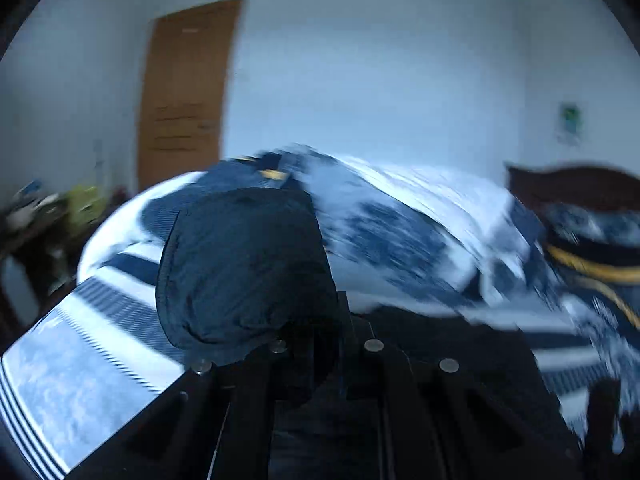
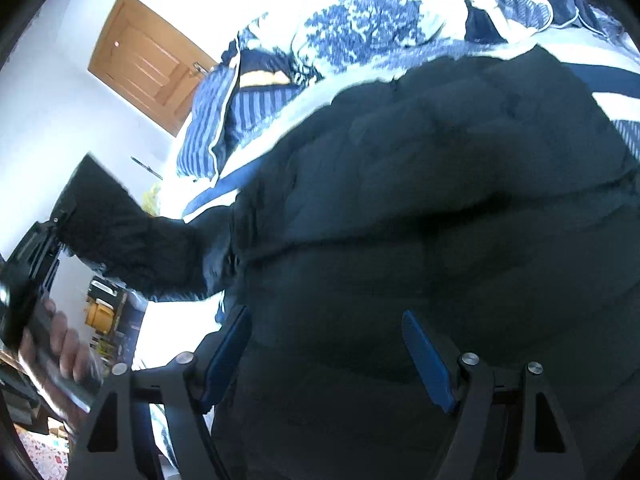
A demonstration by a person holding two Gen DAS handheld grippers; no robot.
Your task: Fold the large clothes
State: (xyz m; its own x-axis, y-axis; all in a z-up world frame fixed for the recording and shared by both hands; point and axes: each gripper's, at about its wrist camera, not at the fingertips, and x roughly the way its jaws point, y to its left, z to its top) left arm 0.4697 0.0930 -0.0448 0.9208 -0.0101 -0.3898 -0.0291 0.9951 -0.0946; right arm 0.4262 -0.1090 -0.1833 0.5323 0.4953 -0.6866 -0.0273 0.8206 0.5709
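A large dark padded jacket [image 2: 440,184] lies spread on the bed. My right gripper [image 2: 328,344] hovers just above its body, open, and its blue pads [image 2: 428,364] stand wide with nothing pinched. One sleeve [image 2: 132,248] stretches out to the left, lifted off the bed. A hand [image 2: 64,344] holds my left gripper [image 2: 60,228] at the sleeve's end. In the left wrist view the left gripper [image 1: 320,340] is shut on that sleeve's cuff [image 1: 244,272], which bulges up over the fingers. That view is blurred by motion.
The bed carries blue-and-white patterned bedding [image 1: 400,220] and a striped pillow [image 2: 208,128] beyond the jacket. A dark headboard [image 1: 580,184] stands at the right. A wooden door [image 1: 188,92] is in the white wall behind. A cluttered table [image 1: 40,216] stands beside the bed at left.
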